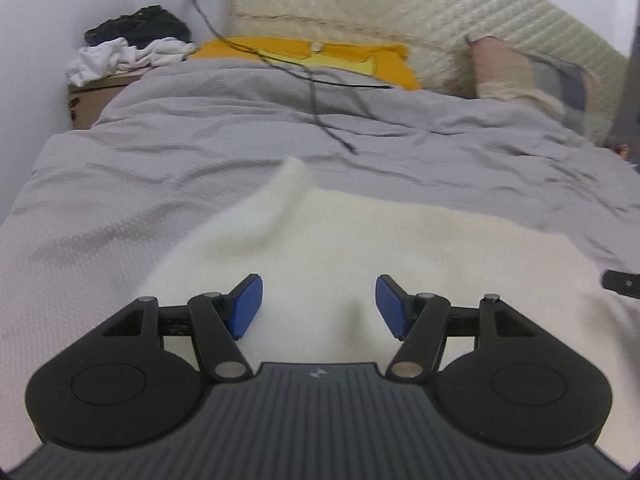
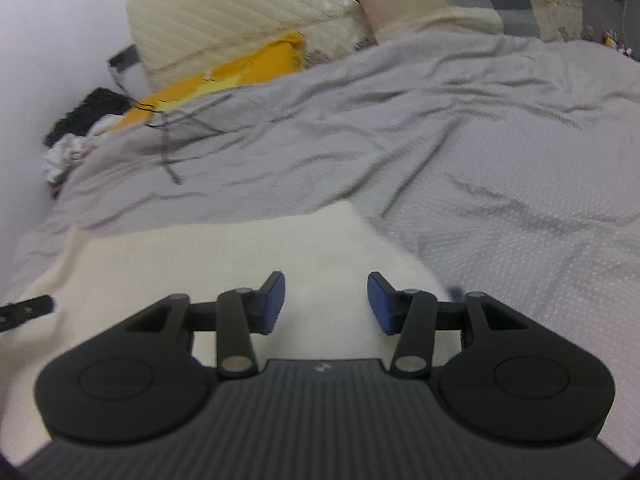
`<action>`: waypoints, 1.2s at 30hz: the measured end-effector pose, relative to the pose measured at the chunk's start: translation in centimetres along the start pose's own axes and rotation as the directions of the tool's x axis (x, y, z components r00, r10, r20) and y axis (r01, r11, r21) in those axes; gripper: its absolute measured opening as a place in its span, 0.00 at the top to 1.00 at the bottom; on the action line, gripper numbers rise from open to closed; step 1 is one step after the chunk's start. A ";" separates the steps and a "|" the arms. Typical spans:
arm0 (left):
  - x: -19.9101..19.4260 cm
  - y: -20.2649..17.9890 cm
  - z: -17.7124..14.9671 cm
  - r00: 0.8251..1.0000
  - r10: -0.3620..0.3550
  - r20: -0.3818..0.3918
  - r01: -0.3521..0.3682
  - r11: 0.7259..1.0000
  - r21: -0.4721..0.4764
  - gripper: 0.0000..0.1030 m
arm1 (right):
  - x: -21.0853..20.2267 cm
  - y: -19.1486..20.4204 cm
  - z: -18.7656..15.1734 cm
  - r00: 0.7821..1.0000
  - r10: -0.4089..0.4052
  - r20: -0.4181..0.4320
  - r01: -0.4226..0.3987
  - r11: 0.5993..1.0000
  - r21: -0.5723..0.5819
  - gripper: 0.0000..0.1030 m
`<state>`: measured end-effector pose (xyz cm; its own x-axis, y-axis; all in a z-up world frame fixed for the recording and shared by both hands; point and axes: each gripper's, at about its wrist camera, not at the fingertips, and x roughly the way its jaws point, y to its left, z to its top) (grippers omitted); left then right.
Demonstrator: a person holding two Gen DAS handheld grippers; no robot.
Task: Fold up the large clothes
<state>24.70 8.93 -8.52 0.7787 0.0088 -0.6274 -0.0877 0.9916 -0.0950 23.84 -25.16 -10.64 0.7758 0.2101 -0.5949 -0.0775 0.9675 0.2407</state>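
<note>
Both grippers, left gripper (image 1: pixel 318 306) and right gripper (image 2: pixel 326 302), gape empty over the white garment (image 1: pixel 400 248). Judged soft, limp: pinch its corners.

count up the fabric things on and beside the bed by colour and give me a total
White: 2, the garment and the pile on the box
Grey: 1, the bedspread
Yellow: 1, the pillow
Black: 1, the heap
Patchwork: 1, the cushion
Total: 6
</note>
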 end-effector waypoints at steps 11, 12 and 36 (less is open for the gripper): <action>-9.7 -3.9 -3.2 0.989 -0.129 0.073 0.123 0.989 0.087 0.34 | -9.8 3.2 -2.7 0.995 0.086 0.050 -0.083 0.995 -0.056 0.52; -10.3 -3.9 -3.6 0.987 -0.145 0.071 0.140 0.987 0.077 0.34 | -10.2 3.3 -3.1 0.995 0.085 0.045 -0.083 0.995 -0.053 0.52; -9.7 -5.0 -7.4 0.989 -0.113 -0.094 0.116 0.992 0.037 0.30 | -11.2 1.3 -7.6 0.996 0.009 -0.087 0.008 0.980 0.201 0.49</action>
<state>13.04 2.94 -7.69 0.7220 -0.1150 -0.6823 0.0267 0.9900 -0.1385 10.29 -25.14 -9.50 0.7176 0.2307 -0.6572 0.0561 0.9213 0.3847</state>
